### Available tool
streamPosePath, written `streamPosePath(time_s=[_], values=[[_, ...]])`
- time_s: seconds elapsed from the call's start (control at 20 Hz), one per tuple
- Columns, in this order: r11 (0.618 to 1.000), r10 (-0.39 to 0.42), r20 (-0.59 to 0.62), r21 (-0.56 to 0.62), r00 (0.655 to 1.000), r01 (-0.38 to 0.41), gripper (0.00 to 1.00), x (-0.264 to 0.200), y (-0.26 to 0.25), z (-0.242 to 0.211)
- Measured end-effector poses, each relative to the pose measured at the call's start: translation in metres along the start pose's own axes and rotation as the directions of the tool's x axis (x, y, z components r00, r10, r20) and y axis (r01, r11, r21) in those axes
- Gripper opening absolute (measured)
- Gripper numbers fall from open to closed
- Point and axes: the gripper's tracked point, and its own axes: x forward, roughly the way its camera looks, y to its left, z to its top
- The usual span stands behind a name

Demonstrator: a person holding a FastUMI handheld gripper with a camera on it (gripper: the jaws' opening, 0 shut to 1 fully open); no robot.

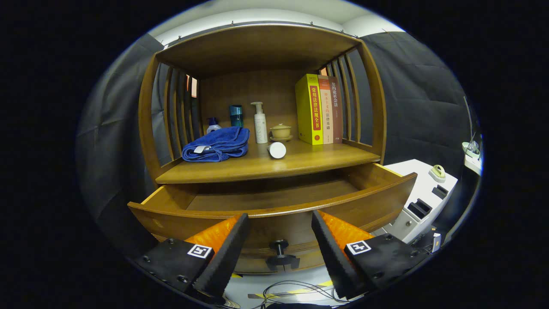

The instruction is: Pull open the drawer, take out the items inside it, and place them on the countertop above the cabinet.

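In the gripper view, the gripper [279, 223] stood spread wide, grasping nothing, its 2 fingers flanking the dark knob [281, 253] of the pulled-out brown wooden drawer [274, 206]. Beyond, on the wooden countertop [300, 165], lay a folded blue towel [216, 146] and a white cylindrical tube [277, 149].

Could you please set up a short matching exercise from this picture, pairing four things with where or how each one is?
Things:
1. towel
2. books
3. drawer
4. tool

States:
A. open, its fingers on either side of the drawer knob without touching it
B. folded on the left of the countertop
C. pulled out
D. standing upright on the right of the countertop

Pairs: 1-B, 2-D, 3-C, 4-A
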Motion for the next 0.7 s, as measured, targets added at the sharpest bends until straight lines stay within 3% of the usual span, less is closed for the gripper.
streamPosePath(time_s=[0.7], values=[[0.998,-0.045,-0.025,-0.033,0.999,0.044,0.98,0.06,0.005,0.01]])
